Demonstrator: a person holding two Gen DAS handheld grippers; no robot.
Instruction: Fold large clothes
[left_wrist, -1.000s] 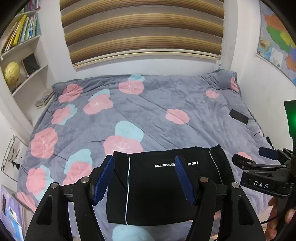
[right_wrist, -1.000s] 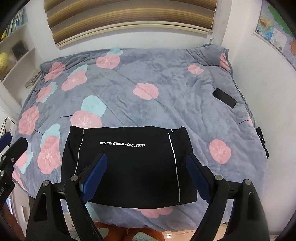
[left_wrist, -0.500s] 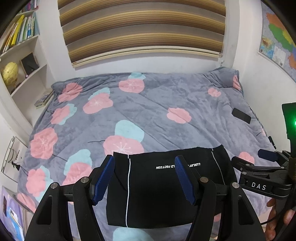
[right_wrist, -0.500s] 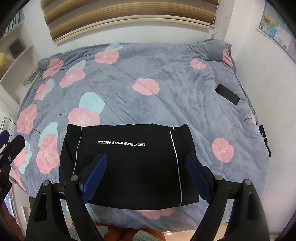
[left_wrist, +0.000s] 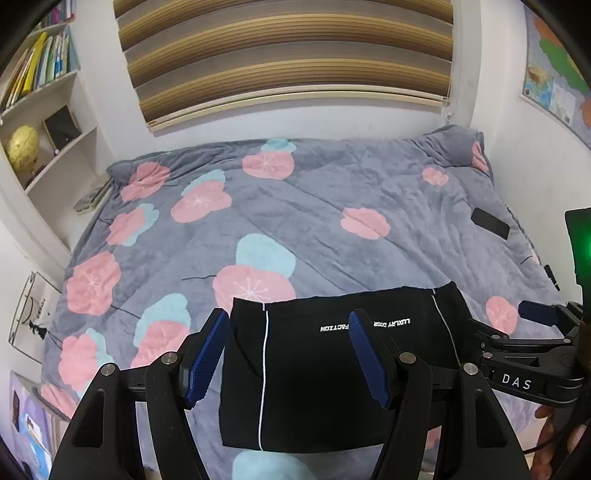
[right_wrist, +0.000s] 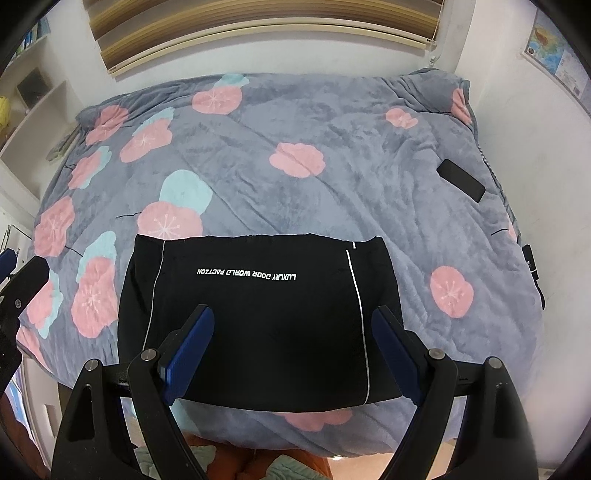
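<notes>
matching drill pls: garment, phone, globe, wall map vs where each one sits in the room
1 black garment
2 phone
3 globe
4 wall map

A bookshelf at left
B right edge of the blanket
C folded, near edge of the bed
D right-hand wall

Pairs: 1-C, 2-B, 3-A, 4-D

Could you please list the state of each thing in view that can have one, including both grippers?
Black garment: folded into a flat rectangle, lying on the bed, held by neither gripper.
Left gripper: open, empty, above the garment.
Right gripper: open, empty, above the garment.
Blanket: spread over the bed, slightly wrinkled.
Window blind: lowered.
Black phone: lying flat on the blanket, screen dark.
</notes>
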